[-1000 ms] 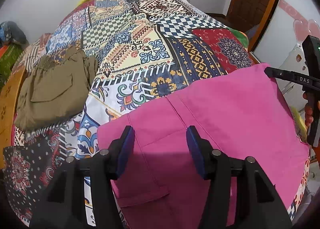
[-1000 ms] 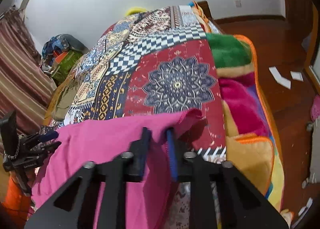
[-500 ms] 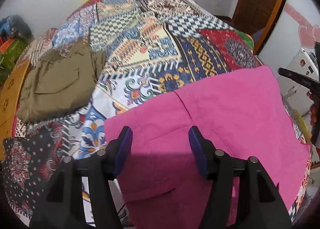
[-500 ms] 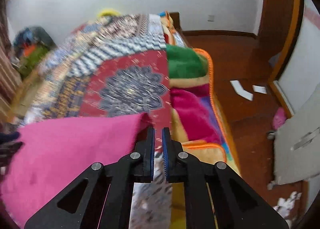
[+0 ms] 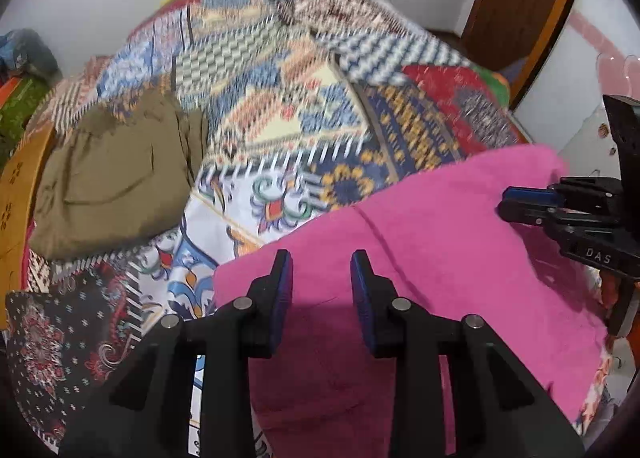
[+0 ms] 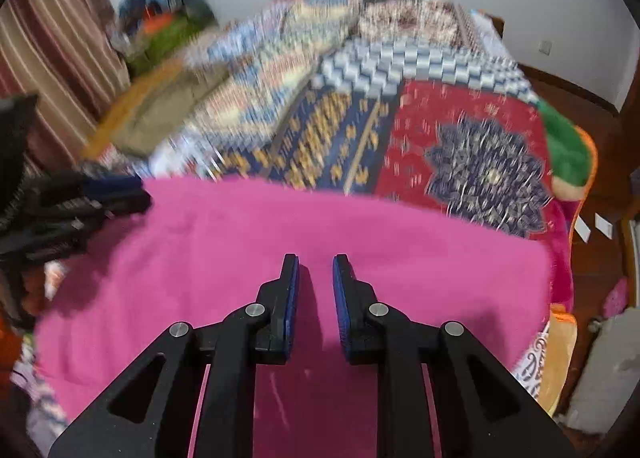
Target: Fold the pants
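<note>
The pink pants (image 6: 248,258) lay flat on the patterned bedspread (image 5: 280,130). The left gripper (image 5: 321,278), jaws just narrowed but still apart, hovered over them holding nothing. The right gripper (image 6: 315,278), jaws just parted slightly, gripped nothing.

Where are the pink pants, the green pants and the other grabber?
pink pants (image 5: 460,226), left wrist view, flat middle of the cloth
green pants (image 5: 116,178), left wrist view, the pocket area
right gripper (image 5: 505,203), left wrist view, its blue-padded tips
</note>
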{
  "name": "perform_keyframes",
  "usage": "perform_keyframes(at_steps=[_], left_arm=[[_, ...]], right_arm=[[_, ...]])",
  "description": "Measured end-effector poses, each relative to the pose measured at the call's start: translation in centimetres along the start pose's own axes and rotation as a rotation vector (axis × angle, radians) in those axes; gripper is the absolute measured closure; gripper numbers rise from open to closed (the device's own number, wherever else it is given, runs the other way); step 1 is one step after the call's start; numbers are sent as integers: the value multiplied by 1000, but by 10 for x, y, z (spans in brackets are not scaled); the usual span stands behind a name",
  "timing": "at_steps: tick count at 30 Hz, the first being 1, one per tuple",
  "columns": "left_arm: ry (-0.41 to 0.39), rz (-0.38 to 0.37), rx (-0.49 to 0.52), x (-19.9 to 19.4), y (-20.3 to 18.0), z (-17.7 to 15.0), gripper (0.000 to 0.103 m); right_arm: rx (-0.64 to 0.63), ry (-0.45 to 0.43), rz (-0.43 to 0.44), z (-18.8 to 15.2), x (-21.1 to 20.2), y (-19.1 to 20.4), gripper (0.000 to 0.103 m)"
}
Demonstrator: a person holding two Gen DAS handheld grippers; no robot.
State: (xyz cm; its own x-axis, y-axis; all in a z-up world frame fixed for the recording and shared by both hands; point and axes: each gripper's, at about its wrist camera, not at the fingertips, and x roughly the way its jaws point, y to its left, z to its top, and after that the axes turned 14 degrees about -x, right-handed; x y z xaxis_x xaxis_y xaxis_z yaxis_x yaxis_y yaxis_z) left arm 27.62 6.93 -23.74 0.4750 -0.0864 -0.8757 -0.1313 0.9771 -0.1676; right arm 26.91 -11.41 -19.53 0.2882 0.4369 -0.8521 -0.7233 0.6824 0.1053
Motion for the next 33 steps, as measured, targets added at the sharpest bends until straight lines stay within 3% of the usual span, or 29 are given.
perform_keyframes(at_steps=[6, 7, 9, 10, 12, 16, 18, 20, 23, 27, 33], left_arm=[[4, -9, -20, 12, 11, -5, 70], [-6, 6, -6, 11, 10, -7, 69], [-23, 33, 22, 11, 6, -12, 68], [-30, 40, 30, 10, 6, -13, 66], [-25, 37, 6, 9, 13, -13, 61], [-21, 1, -64, -3, 30, -10, 59], [-68, 11, -87, -19, 38, -8, 56], [-99, 29, -101, -30, 46, -7, 47], [-114, 36, -134, -42, 61, -5, 40], [-80, 16, -172, -40, 76, -5, 34], [-42, 50, -126, -33, 65, -15, 33]], right_arm=[[99, -11, 13, -22, -13, -37, 96], [112, -2, 7, -25, -15, -41, 102], [109, 16, -54, -31, -18, -42, 103], [92, 46, -162, -35, -20, -43, 103], [84, 79, -255, -41, -20, -50, 96], [150, 68, -250, -57, -45, -64, 93], [132, 47, -277, -57, -59, -61, 88], [116, 9, -298, -54, -73, -59, 63], [114, -71, -305, -47, -91, -52, 50], [132, -117, -276, -34, -80, -51, 49], [160, -84, -238, -35, -65, -45, 48]])
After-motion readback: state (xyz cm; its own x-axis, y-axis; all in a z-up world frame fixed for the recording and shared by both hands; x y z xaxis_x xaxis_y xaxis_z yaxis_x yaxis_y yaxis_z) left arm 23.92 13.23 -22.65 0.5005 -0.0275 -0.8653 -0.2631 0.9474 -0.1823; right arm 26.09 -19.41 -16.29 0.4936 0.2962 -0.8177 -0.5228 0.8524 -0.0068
